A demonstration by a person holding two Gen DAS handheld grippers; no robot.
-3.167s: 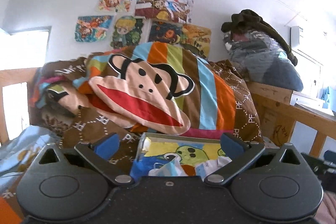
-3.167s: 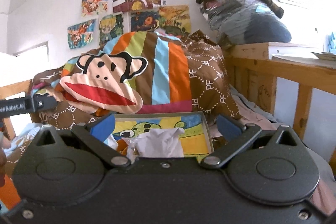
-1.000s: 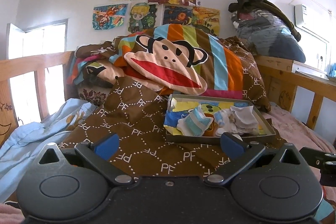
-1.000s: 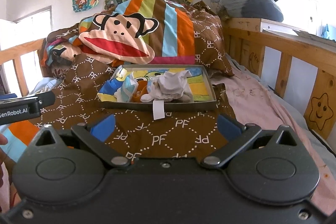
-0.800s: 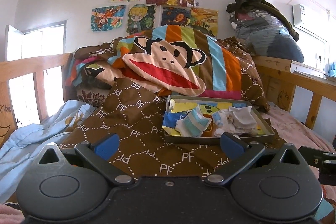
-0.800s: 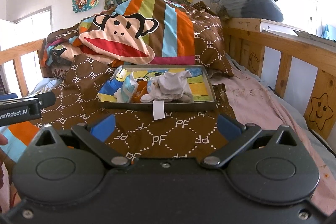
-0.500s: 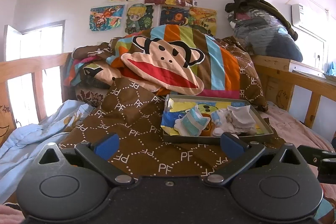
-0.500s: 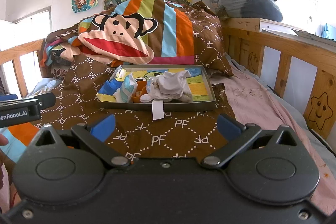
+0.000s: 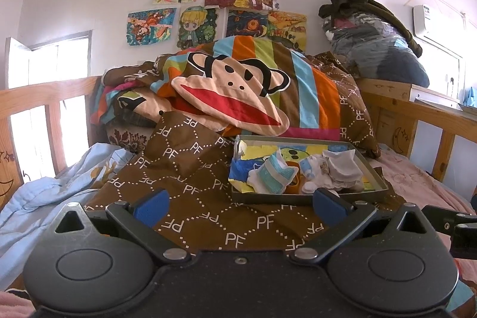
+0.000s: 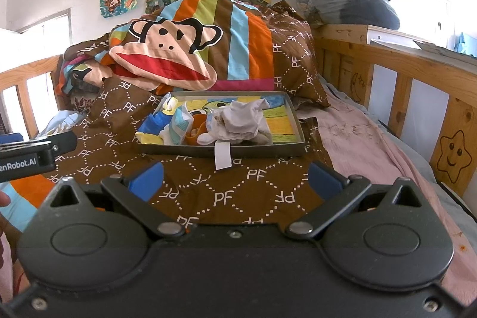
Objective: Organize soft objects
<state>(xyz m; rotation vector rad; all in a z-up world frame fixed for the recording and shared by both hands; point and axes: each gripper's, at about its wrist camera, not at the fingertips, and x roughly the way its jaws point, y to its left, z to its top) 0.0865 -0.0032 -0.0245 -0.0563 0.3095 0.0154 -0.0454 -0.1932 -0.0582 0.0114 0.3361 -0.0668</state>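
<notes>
Soft objects [image 10: 229, 121] are lying heaped in a shallow tray [image 10: 293, 112], which is sitting on the brown quilt [image 10: 208, 187] ahead of both grippers. Right gripper [image 10: 235, 178] and left gripper [image 9: 240, 204] are both standing wide open and holding nothing. A white tag [image 10: 222, 157] is hanging over the tray's near wall. Risk, as judged: the bedding is yielding, so a downward push is likely to tilt the tray; a pinch into the tangled heap is likely to drag several pieces out together.
</notes>
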